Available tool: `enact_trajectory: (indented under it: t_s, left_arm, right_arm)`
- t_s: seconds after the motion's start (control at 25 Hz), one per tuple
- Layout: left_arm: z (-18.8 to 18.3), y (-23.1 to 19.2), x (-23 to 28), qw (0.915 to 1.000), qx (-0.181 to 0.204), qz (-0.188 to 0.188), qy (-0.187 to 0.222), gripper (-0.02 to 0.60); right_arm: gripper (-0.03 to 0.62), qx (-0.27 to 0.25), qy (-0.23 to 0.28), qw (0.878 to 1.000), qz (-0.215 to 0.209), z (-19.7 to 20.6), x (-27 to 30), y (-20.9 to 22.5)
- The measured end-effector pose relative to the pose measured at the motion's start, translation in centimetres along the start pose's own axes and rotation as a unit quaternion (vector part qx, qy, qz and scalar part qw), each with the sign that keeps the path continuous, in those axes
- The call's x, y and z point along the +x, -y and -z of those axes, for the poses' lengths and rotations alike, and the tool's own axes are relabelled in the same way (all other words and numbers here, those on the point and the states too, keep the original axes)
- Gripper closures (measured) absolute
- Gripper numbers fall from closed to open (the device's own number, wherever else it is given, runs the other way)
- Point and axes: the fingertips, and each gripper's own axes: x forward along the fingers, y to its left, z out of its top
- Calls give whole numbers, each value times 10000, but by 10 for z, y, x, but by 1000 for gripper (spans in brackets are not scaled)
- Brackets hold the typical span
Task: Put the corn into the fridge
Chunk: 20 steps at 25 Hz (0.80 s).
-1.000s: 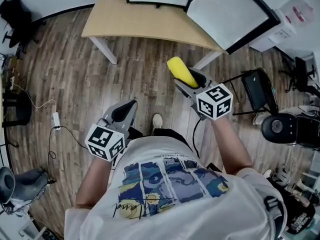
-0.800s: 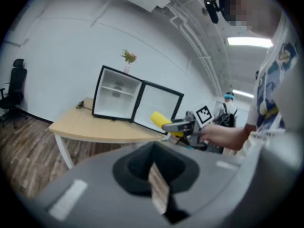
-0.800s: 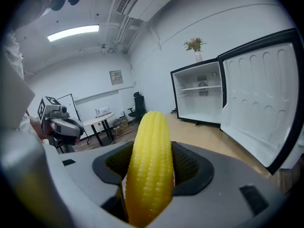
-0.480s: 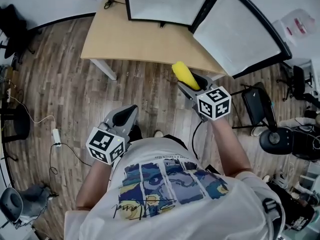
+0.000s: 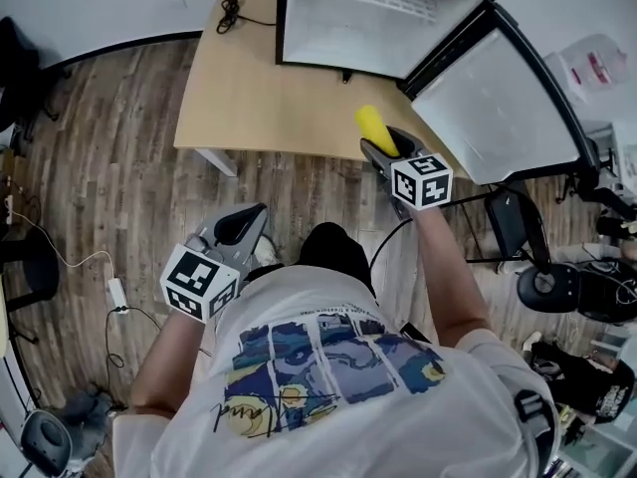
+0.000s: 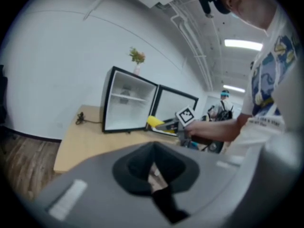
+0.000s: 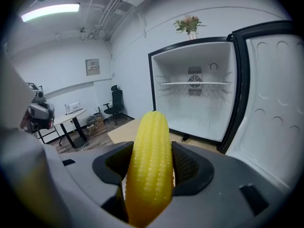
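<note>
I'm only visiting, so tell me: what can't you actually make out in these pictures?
- Corn, lower end: right gripper view, buried between the jaws of the right gripper.
- Fridge, back part: head view, cut off by the top edge.
- Wall sign: right gripper view, too small to read.
- Far person: left gripper view, too small for detail.
- Person's feet: head view, hidden by their own body.

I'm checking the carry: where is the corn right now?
The corn is clamped in the right hand-held gripper, centre-right in the head view. It is at the near edge of the wooden table, just short of the open fridge.
</note>
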Motion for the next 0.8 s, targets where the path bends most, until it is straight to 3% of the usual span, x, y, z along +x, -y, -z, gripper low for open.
enact_trajectory:
  t_s: [0.32,0.8]
  left_arm:
    - [-29,-62,19,9973,-378,-576,237,572]
    - [-56,-109,61,9827,-837,-1617,350,572]
  right_arm:
    - [345,-346,-248,9990,-118,-33,93,46]
    - [345,-866,-483,9933,-590,-75,225,122]
